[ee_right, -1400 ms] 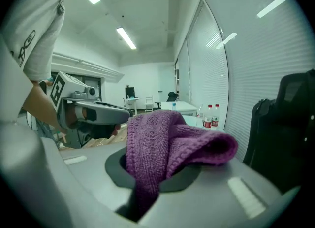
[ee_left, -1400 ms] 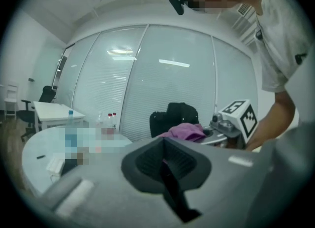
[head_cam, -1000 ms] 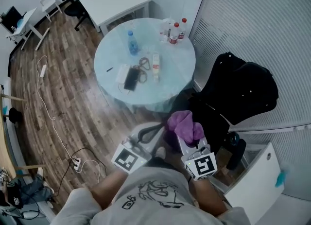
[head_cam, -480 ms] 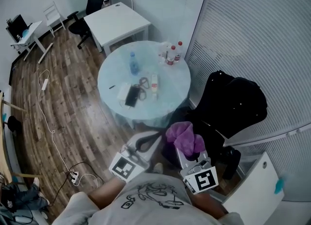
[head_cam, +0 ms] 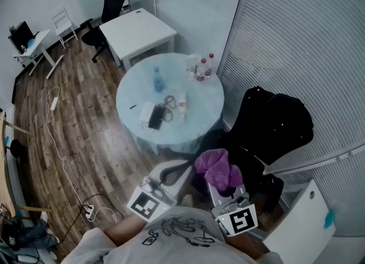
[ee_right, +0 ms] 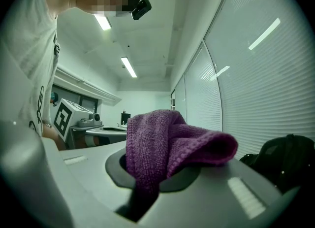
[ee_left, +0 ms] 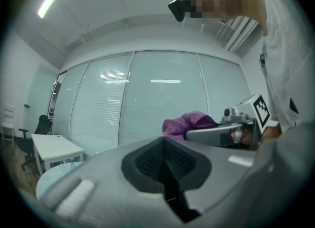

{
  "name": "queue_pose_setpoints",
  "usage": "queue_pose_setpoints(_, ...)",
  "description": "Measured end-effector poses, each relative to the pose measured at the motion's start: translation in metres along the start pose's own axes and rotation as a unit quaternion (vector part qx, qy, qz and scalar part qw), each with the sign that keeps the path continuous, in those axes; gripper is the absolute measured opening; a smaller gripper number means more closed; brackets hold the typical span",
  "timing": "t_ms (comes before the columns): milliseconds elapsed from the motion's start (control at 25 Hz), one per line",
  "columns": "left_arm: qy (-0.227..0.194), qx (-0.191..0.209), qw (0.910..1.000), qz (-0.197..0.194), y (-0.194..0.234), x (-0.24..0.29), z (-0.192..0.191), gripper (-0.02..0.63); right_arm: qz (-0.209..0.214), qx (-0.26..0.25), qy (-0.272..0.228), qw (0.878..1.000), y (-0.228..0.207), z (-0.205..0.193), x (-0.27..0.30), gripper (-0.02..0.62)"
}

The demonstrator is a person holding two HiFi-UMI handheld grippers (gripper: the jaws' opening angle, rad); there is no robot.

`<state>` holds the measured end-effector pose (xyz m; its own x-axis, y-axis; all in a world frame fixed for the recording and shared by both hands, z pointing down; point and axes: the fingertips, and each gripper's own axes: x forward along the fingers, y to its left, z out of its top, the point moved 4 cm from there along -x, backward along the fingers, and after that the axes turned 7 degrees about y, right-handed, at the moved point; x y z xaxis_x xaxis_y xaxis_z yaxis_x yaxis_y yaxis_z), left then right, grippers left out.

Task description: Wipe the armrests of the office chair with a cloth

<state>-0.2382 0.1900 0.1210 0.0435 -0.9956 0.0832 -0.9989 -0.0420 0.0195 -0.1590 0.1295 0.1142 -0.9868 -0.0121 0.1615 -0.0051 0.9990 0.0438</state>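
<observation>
Right gripper (ee_right: 147, 185): jaws clamped on a purple cloth (ee_right: 170, 138). The cloth bunches up above the jaws and flops over to one side. Gripper tilted upward, toward the ceiling and blinds.

Left gripper (ee_left: 167, 175): jaws closed together, nothing between them. Held just beside the right gripper, level with it, also tilted up.

Head view: both grippers close to the person's body. Cloth (head_cam: 215, 167) in the air, next to the black chair (head_cam: 276, 121) but not touching it. Dark post low at the chair's near side (head_cam: 272, 191) is probably an armrest; can't confirm.

Round worktop (head_cam: 137, 94) beyond, carrying bottles and small items, well apart from the cloth.

Progress, judged: cloth in hand and brought near the chair, no contact with either armrest. Wiping itself appears not yet begun; both armrests left to do.
</observation>
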Motion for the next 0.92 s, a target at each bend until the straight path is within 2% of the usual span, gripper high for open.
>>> queue_pose_setpoints(920,-0.005,0.000,1.0000,0.002,0.001,0.010,0.009,0.003,0.000,0.009,0.001,1.000,-0.011,-0.001,0.004,0.041)
